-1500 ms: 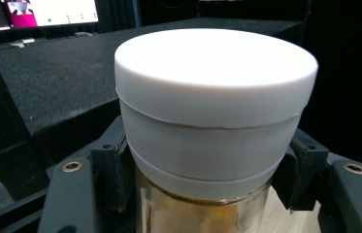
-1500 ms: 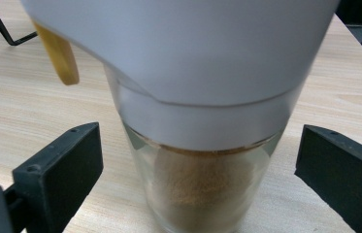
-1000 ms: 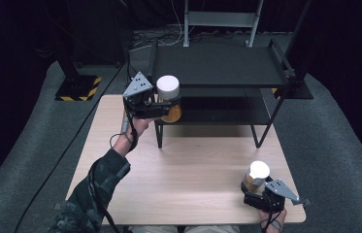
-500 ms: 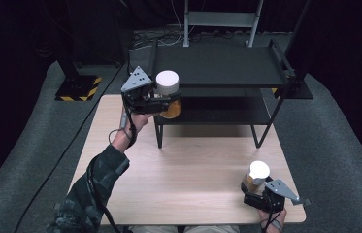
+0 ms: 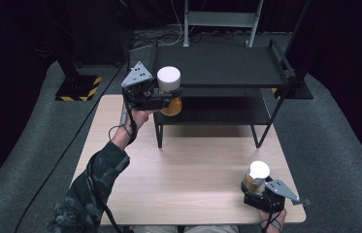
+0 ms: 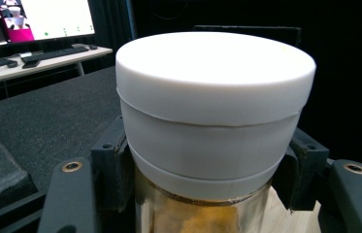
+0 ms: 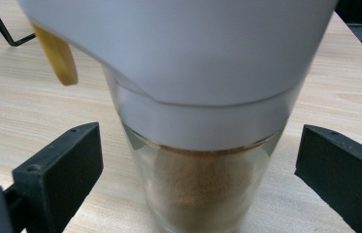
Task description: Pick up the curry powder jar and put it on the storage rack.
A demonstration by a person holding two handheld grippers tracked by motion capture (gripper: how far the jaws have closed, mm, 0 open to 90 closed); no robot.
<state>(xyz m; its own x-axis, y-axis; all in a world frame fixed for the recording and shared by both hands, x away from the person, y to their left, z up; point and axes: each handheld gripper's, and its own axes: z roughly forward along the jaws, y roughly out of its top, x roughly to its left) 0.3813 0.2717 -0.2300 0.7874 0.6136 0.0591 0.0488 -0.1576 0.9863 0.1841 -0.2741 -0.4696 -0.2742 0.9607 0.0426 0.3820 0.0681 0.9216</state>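
A glass jar with a white lid and amber contents hangs in the air at the left front corner of the black rack. My left gripper is shut on it, and in the left gripper view the pads press the jar just under its lid. A second white-capped jar with brown powder stands on the wooden table near the front right corner. My right gripper is open around this jar, with a gap at each jaw.
The rack has a top shelf and a lower shelf and stands on thin legs at the table's far side. Dark carpet surrounds the table. A desk with a monitor lies far off.
My left gripper, with its jar, has crept slightly upward in the picture, closer to the top shelf's corner. The right gripper and its jar have stayed put.
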